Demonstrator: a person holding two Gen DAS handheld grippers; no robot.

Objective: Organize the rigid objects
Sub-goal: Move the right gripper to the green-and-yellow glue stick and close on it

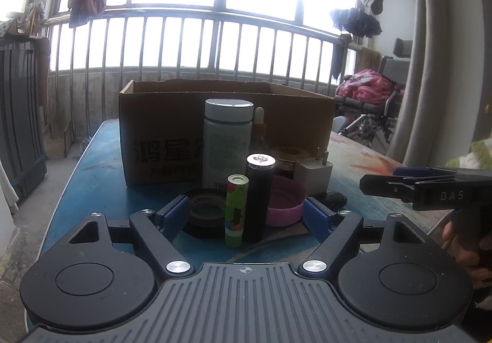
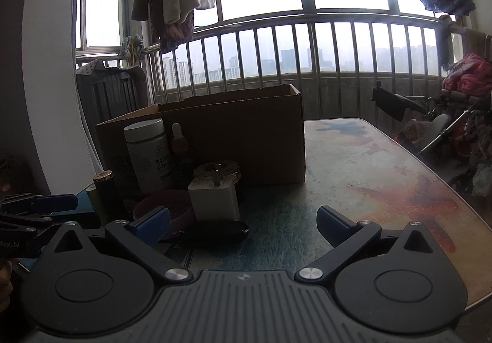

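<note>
Brown cardboard box [image 1: 227, 106] showing black print, white bottle [image 1: 227, 143], lime tube [image 1: 236, 210] wearing rainbow patches, black tube [image 1: 259, 198], pink lid [image 1: 284, 204], worktop [image 2: 384, 177] showing blue and orange mottling

The table [image 2: 384, 177] has a worn painted top, blue toward its left edge, orange and red toward its right. A cardboard box [image 1: 160, 134] stands open near the far edge, left of the middle. In front of it, a tight cluster: a white bottle [image 1: 227, 140] with a dropper bottle [image 1: 259, 128] just beside it, a black tube [image 1: 259, 198] and a green tube [image 1: 236, 210] upright side by side, a tape roll [image 1: 206, 207], a pink lid [image 1: 284, 201], a white charger [image 2: 214, 198], prongs up, a round woven piece [image 2: 218, 171] behind it, and a flat black thing [image 2: 215, 232] nearest. The right half lies bare.
</note>
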